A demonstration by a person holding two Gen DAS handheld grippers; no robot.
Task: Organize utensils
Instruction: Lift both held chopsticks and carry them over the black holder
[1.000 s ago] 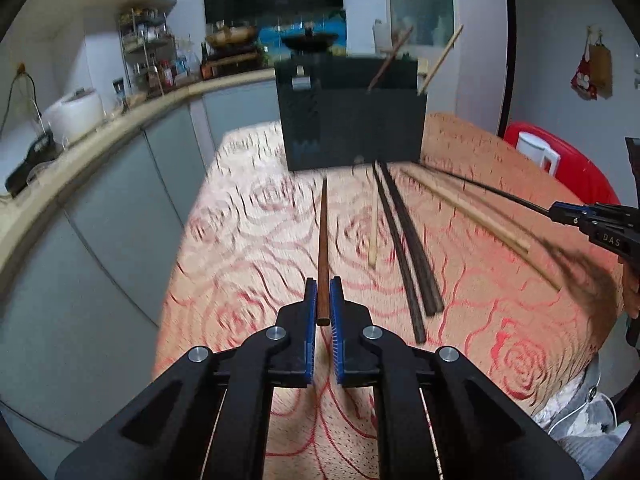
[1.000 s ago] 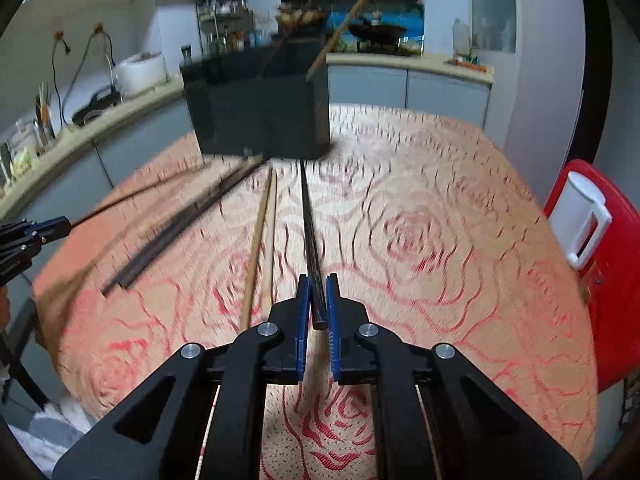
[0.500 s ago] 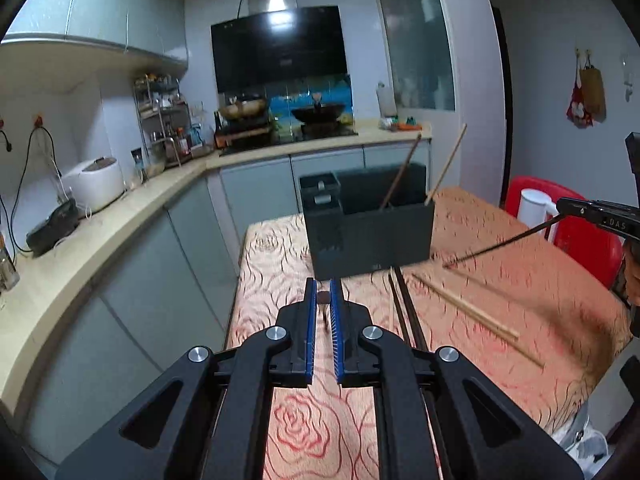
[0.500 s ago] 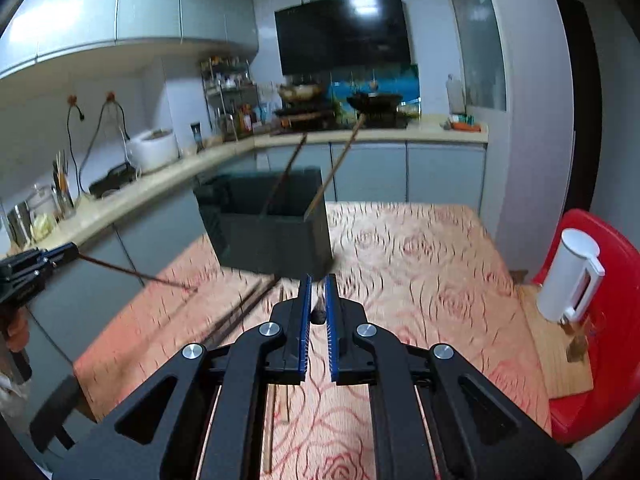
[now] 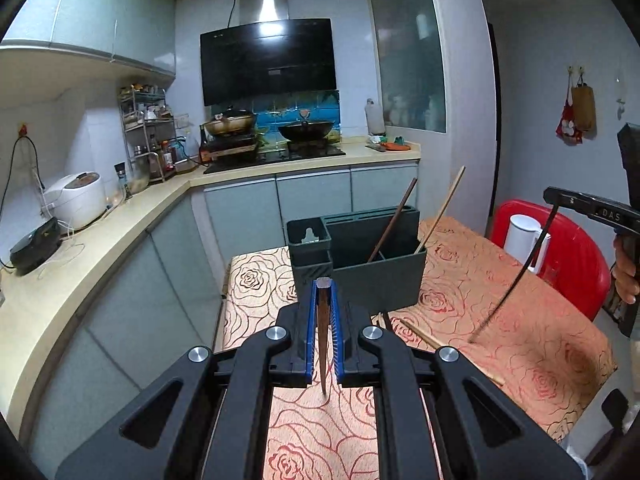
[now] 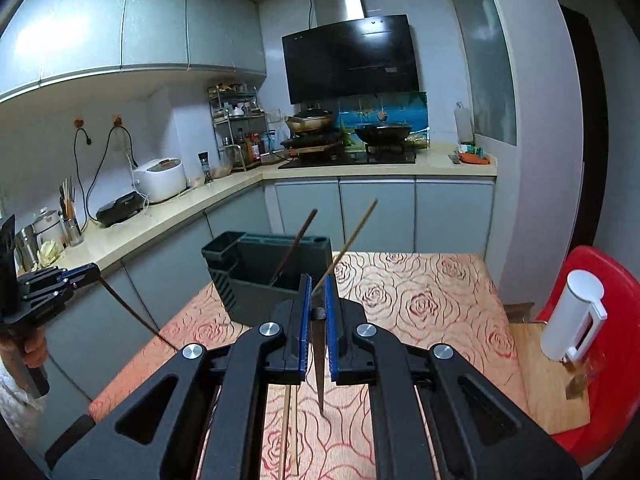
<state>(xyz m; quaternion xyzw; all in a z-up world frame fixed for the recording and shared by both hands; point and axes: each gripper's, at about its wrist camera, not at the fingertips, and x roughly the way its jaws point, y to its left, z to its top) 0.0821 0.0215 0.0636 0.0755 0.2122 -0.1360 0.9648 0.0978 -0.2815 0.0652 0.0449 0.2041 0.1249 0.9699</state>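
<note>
A small kitchen with grey cabinets and a black range hood is seen behind a worktop (image 5: 520, 320) covered by a beige cloth with red roses, on which a dark grey plastic utensil holder (image 5: 360, 264) stands with two chopsticks already leaning in it. A dark brown wooden chopstick (image 5: 323, 344) is clamped by its thick end in the left tool (image 5: 324, 292), its tip hanging down above the cloth; a slim black chopstick (image 6: 319, 368) is pinched likewise in the right tool (image 6: 316, 288). More chopsticks (image 5: 416, 338) are left lying on the cloth in front of the holder. The sticks are judged light, stiff and smooth, so they are likely to pivot or slip when gripped at one end; a hold nearer the middle is judged steadier.
</note>
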